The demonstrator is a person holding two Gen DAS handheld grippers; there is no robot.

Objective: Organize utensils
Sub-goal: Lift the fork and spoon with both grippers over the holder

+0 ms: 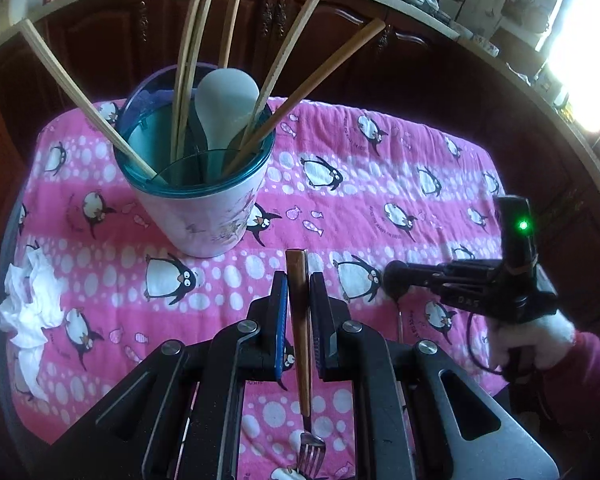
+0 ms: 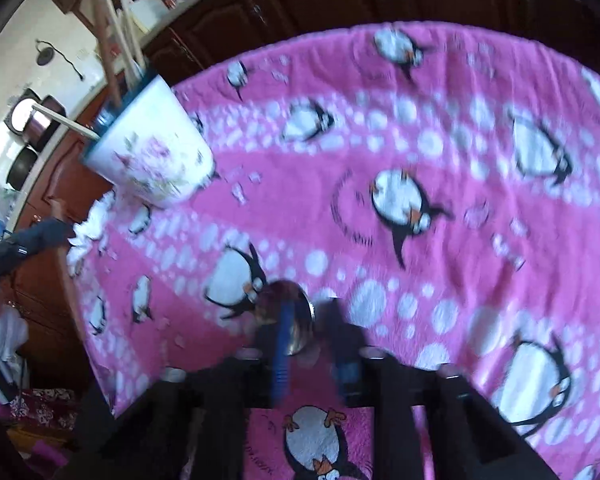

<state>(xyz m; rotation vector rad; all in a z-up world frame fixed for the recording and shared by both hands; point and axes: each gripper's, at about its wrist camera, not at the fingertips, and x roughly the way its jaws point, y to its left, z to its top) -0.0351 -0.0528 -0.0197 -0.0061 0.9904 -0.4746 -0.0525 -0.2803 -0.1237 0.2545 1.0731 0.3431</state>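
Note:
A white flowered utensil holder [image 1: 204, 212] with a teal rim stands on the pink penguin cloth. It holds several wooden utensils and a pale spatula [image 1: 226, 104]. My left gripper [image 1: 298, 280] is shut on a fork [image 1: 302, 344] with a brown wooden handle, tines hanging down toward me, just in front of the holder. My right gripper [image 2: 308, 312] sits low over the cloth, and a shiny metal spoon bowl [image 2: 296, 320] shows between its fingers. That view is blurred. The holder also shows in the right wrist view [image 2: 152, 152], far left.
The pink penguin cloth [image 1: 380, 168] covers the table. Crumpled white tissue [image 1: 28, 304] lies at its left edge. Dark wooden cabinets [image 1: 340, 40] and a counter stand behind. The right gripper's body [image 1: 480, 284] hovers over the cloth's right side.

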